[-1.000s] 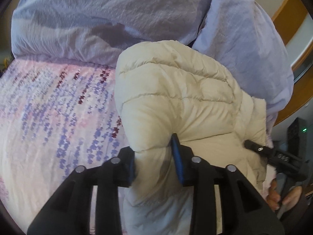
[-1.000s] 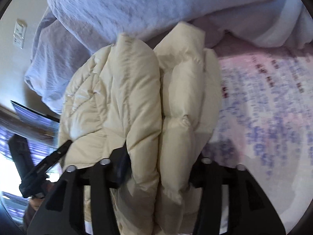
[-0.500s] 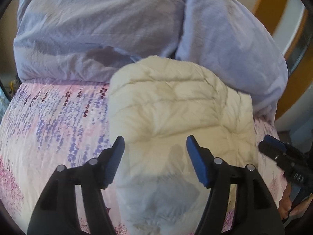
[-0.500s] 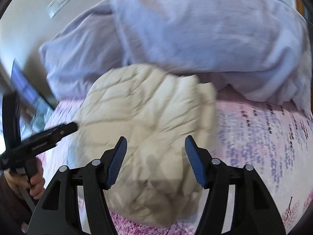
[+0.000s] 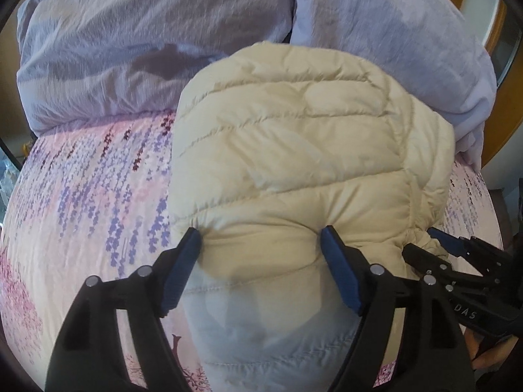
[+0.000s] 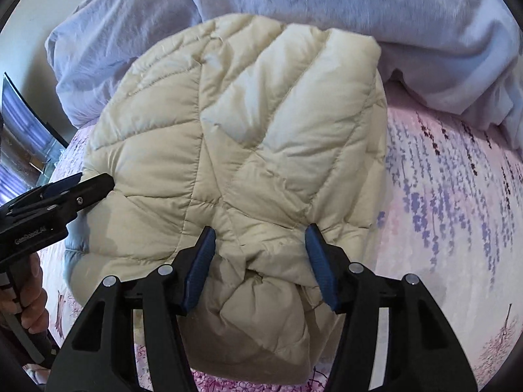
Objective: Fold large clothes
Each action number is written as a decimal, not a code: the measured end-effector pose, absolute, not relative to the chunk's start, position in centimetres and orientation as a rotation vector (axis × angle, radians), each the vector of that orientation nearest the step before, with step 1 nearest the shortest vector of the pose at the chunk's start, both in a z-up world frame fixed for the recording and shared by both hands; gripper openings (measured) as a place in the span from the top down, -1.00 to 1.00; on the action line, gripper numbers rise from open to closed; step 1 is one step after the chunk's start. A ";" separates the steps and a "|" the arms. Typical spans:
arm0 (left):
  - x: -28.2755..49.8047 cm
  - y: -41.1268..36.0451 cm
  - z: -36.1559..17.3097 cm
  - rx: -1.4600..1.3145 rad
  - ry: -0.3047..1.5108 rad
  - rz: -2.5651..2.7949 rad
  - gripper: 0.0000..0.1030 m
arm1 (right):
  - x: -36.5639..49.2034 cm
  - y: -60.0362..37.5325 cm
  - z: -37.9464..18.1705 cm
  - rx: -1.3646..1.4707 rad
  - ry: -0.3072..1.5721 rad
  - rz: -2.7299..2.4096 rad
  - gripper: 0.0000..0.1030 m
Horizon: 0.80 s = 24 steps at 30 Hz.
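Both grippers, left gripper [image 5: 261, 254] widening, right gripper [image 6: 260, 248] narrowing, are straddling the folded jacket [image 5: 294, 150] unclamped at six o'clock; next, probably pressing it flat.

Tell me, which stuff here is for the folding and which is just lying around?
For the folding:
- cream puffer jacket, bundled up on the bed
- left gripper
- right gripper

Just lying around:
- lilac duvet, heaped behind the jacket
- flowery pink bedsheet, underneath the jacket

Cream quilted jacket [image 5: 294, 150], lavender duvet [image 5: 130, 49], pink sheet [image 5: 85, 196] with purple flower sprigs.
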<state>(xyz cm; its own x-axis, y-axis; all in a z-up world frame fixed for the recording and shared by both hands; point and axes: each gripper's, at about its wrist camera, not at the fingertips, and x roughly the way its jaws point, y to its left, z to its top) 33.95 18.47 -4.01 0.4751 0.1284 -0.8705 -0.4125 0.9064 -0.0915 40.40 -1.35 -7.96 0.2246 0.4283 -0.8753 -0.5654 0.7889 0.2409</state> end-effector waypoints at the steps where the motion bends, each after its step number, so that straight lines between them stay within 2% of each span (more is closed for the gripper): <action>1: 34.1 18.5 -4.3 -0.316 1.035 0.340 -0.50 | 40.4 -1.3 -8.2 -0.135 1.162 0.684 -0.14; 9: 34.5 18.4 -4.5 -0.314 1.079 0.349 -0.51 | 40.4 -0.8 -8.9 -0.112 1.192 0.667 -0.14; 20: 30.9 20.6 -0.5 -0.365 0.949 0.389 -0.51 | 40.1 -3.0 -2.9 0.031 1.066 0.713 -0.16; 24: 29.5 20.7 1.3 -0.378 0.898 0.399 -0.65 | 38.4 -2.1 -4.5 -0.072 1.098 0.705 -0.15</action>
<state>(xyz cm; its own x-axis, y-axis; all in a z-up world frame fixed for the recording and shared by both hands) 29.51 20.67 1.32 0.5599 0.1748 -0.8099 -0.4843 0.8622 -0.1487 38.44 -2.14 -4.47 0.2634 0.4865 -0.8330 -0.5546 0.7829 0.2819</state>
